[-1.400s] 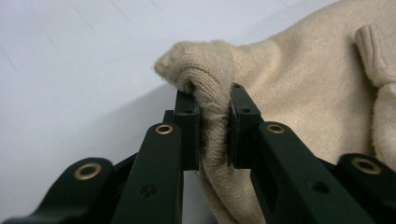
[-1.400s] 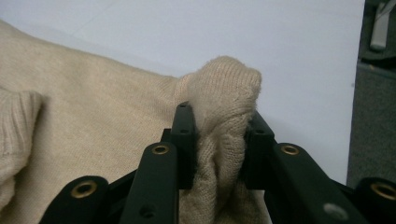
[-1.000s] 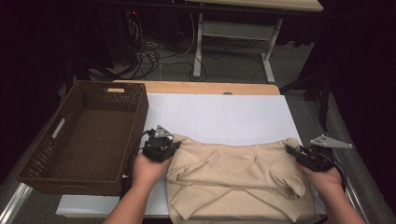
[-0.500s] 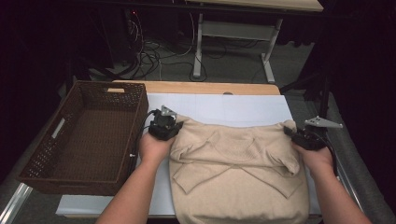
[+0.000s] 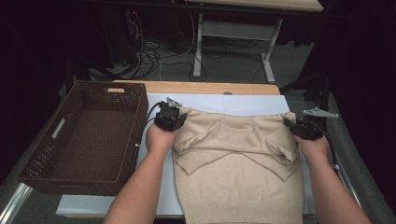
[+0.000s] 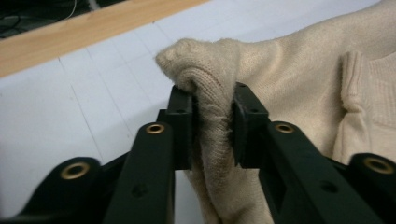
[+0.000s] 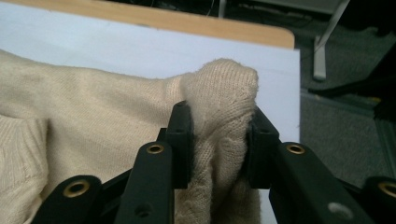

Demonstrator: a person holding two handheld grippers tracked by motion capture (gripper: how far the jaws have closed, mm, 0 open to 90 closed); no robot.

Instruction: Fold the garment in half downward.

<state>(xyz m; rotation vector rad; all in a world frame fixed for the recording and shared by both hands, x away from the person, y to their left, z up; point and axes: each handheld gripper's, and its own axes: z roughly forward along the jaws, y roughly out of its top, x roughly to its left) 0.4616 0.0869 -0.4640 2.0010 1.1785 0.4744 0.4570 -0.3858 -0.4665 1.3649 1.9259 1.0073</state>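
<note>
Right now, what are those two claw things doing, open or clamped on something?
Left gripper: jaws just easing apart, a bunched corner of the beige sweater between the pads.
Right gripper: the same, sweater's other corner.

Wooden table (image 5: 196, 87), frame centre: white gridded mat (image 5: 233, 103) on top; beige sweater (image 5: 243, 177) centre-right, wicker basket (image 5: 79, 140) left.

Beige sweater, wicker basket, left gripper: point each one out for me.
beige sweater (image 5: 243, 177), high view, on the flat body panel.
wicker basket (image 5: 49, 140), high view, on its left wall by the handle slot.
left gripper (image 6: 212, 126), left gripper view, midway between its fingertips, which have just been opening around a sweater fold.
</note>
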